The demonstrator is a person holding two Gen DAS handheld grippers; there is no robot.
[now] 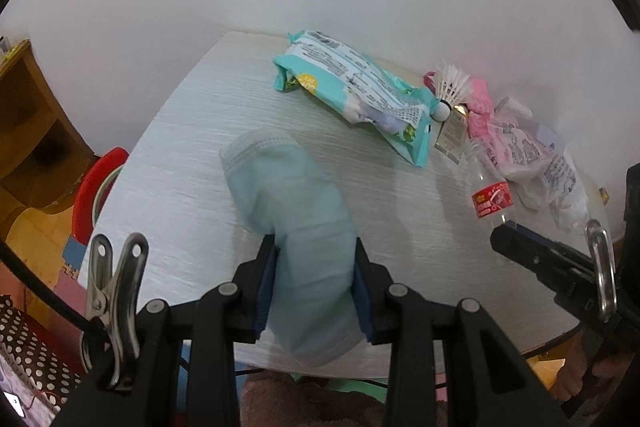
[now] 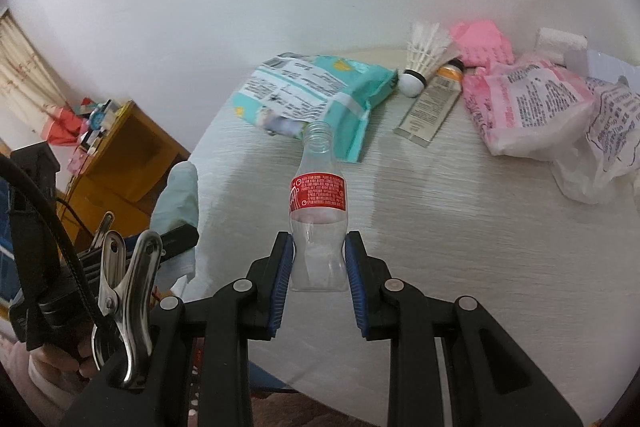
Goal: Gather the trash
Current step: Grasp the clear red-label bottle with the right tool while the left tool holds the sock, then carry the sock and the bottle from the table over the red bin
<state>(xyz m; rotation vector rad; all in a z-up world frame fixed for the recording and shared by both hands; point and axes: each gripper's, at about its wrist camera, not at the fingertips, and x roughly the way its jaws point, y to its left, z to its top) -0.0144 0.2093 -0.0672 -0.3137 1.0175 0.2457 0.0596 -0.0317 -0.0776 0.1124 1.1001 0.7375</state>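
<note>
Face mask [image 1: 292, 227]: pale blue, bunched into a soft roll and pinched at its near end between the two blue pads of the left gripper [image 1: 316, 285]; the free end, with its stitched hem, hung out over the table [image 1: 180, 187].
Mask axis: long axis ran along the fingers, pointing away and slightly left in the left wrist view.
Why held so: a limp thing, so gathering it lengthwise probably gave the pads something thick to bite on.
Bottle [image 2: 318, 211]: clear plastic, capless, red label [image 2: 318, 195] round its middle, clamped at the narrow waist near its base by the right gripper [image 2: 319, 275].
Bottle axis: lengthwise along the fingers, open mouth pointing away toward the teal packet [image 2: 316, 95].
Why held so: the waist likely stopped the smooth plastic sliding out.
Tools: both jaws narrowed onto their loads, neither empty.
Left behind on the table: teal packet, shuttlecock [image 2: 420, 63], a flat tube [image 2: 428, 111], pink and white wrappers [image 2: 528, 107] along the far edge.
Judgement: both pieces appeared lifted clear of the tabletop, ready to be carried to a bin; none was identifiable in view.
</note>
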